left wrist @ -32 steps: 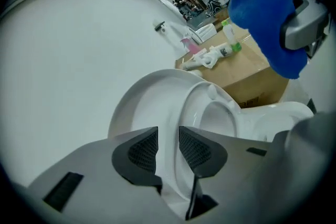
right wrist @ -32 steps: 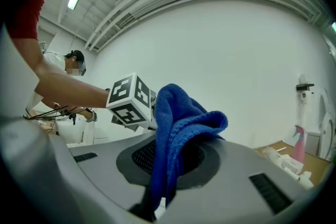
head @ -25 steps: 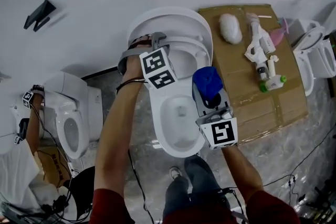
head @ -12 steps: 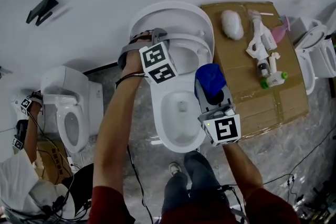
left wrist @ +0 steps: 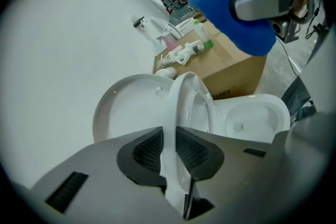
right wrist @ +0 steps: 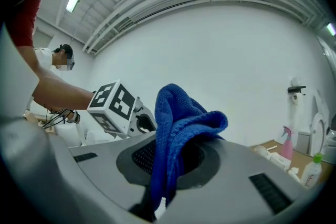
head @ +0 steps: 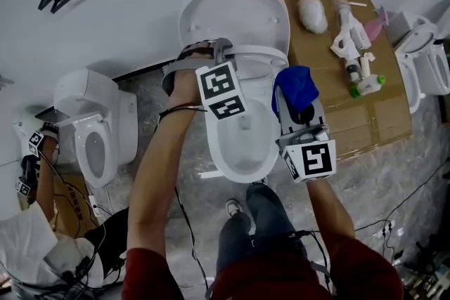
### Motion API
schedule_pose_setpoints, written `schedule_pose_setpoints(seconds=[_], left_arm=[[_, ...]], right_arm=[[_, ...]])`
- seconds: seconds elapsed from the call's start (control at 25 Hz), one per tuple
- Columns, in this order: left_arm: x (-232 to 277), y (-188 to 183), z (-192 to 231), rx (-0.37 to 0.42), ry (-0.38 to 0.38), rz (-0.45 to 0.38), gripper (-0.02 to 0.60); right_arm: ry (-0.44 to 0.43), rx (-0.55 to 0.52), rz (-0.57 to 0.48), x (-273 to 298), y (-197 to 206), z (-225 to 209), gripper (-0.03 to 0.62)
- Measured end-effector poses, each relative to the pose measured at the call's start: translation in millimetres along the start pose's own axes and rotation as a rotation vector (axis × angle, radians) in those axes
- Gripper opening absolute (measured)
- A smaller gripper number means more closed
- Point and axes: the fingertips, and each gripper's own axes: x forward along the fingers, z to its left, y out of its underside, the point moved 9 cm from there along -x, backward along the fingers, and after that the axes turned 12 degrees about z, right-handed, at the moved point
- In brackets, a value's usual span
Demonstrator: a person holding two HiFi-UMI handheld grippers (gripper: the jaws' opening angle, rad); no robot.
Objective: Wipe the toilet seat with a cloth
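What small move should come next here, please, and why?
Probably swing the cloth in the right hand-held gripper onto the seat: the left hand-held gripper, jaws just closing, pinches the raised seat's edge, while the cloth is clear of it.

I can't read a single word or number anywhere. The left marker cube [head: 221,91] and the right marker cube [head: 309,160] carry only black-and-white square patterns, with no letters or digits. The cardboard box [left wrist: 239,68] has a small dark print [left wrist: 231,93] low on its side, but it is too small to read. The green-capped bottle [head: 367,86] lying on top of that box shows no lettering I can make out.
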Motion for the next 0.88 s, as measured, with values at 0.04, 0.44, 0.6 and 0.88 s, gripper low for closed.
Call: schedule_pose_setpoints(seconds=[0.04, 0.44, 0.6, 0.88], left_arm=[[-7, 1, -9, 0.005, 0.001, -0.003, 0.08], [-69, 17, -110, 0.005, 0.092, -0.062, 0.097], [-83, 23, -145, 0.001, 0.152, -0.087, 0.101], [-98, 31, -203, -0.001, 0.271, -0.102, 0.107]], right_arm=[[0.003, 0.0, 0.0, -5, 0, 3, 0.058], [0.09, 0.027, -0.004, -62, 7, 28, 0.058], [0.122, 0.063, 0.002, -82, 18, 39, 0.058], [0.141, 0.061, 0.048, -104, 40, 57, 0.058]])
